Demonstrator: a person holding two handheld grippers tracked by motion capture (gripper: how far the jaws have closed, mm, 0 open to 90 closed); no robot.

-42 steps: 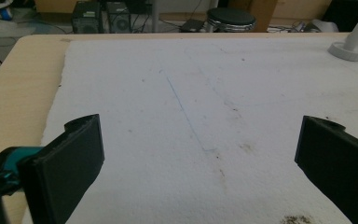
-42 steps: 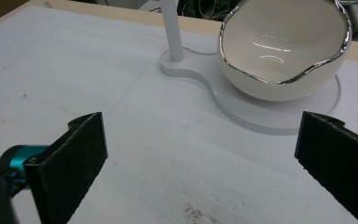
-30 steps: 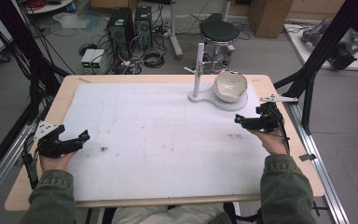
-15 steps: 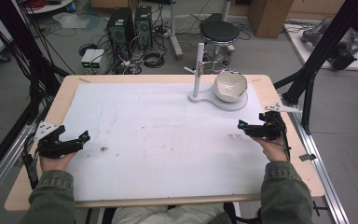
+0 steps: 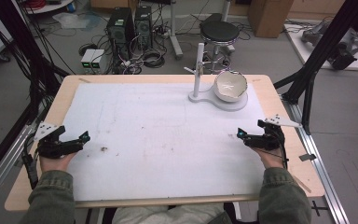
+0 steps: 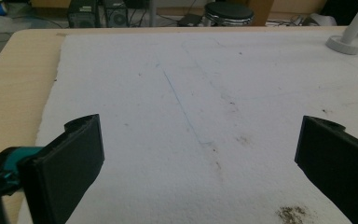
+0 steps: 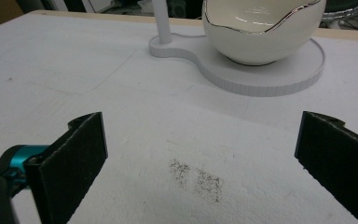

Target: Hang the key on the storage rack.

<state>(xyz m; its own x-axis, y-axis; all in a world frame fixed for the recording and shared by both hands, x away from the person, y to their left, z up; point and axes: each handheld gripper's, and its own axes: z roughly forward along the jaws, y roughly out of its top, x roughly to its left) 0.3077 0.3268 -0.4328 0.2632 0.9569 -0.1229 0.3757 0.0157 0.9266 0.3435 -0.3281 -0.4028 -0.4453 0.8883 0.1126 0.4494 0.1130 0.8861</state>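
A white bowl [image 5: 230,86] with a thin dark wavy rim sits on the round plate of a white stand [image 5: 204,98], whose upright post [image 5: 199,65] rises at its left. In the right gripper view the bowl [image 7: 261,32] and the stand's base [image 7: 265,77] lie ahead of the jaws. My right gripper [image 5: 240,136] is low over the mat's right side, well short of the stand, and is open with nothing between its jaws [image 7: 201,140]. My left gripper [image 5: 85,137] rests at the mat's left edge, open and holding nothing [image 6: 200,140].
A white foam mat [image 5: 168,135] covers most of the wooden table [image 5: 279,100]; it bears faint pen lines and small brown smudges [image 5: 104,149]. Black frame struts [image 5: 324,51] stand at both table sides. Computers, cables and a stool [image 5: 220,31] sit on the floor beyond.
My right gripper has drawn back from beside the stand toward the near edge of the table. The left gripper has hardly shifted. Both stayed open.
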